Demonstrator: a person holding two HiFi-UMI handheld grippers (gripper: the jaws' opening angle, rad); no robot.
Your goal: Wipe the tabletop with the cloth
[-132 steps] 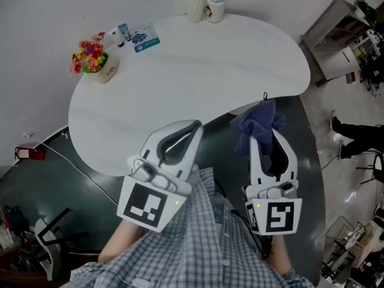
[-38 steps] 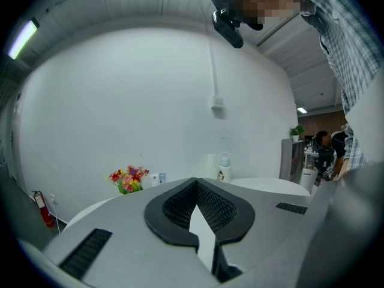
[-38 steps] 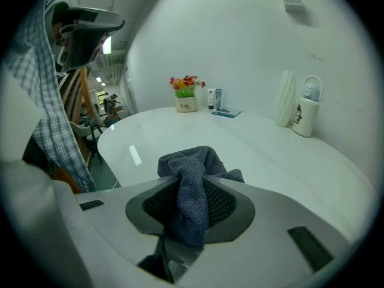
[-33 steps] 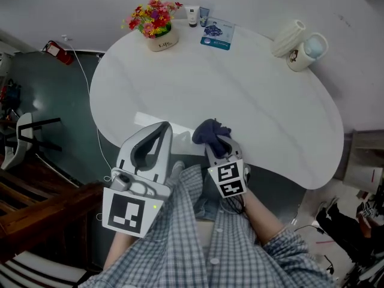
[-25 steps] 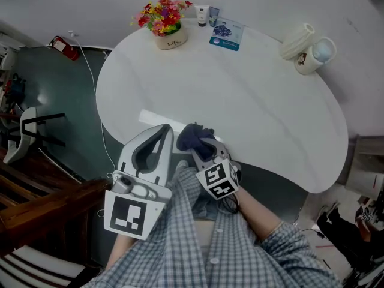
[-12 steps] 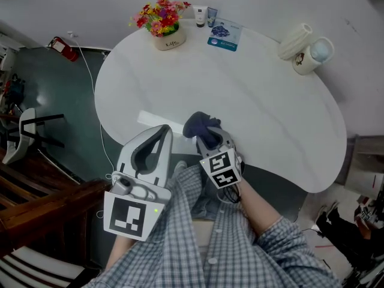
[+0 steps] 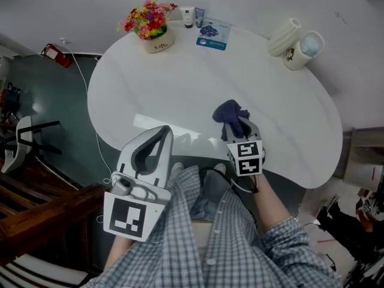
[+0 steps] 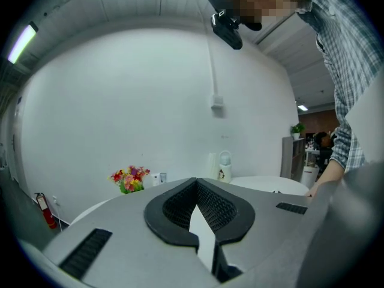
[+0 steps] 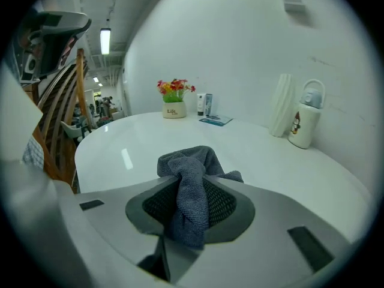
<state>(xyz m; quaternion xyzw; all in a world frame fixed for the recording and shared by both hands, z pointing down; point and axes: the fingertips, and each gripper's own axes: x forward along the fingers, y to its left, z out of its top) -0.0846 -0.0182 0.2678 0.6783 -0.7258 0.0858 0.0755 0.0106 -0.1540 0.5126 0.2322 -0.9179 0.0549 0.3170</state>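
At the table's (image 7: 180,83) near edge, my right gripper (image 7: 241,129) is clenched on the dark cloth (image 7: 230,113). The cloth bunches out past the jaw tips over the white top (I can't tell whether it touches). Flowers (image 7: 144,23) and a mug (image 7: 300,50) stand well apart at the far rim. My left gripper (image 7: 157,135) hangs just off the edge, jaws pressed together on nothing.
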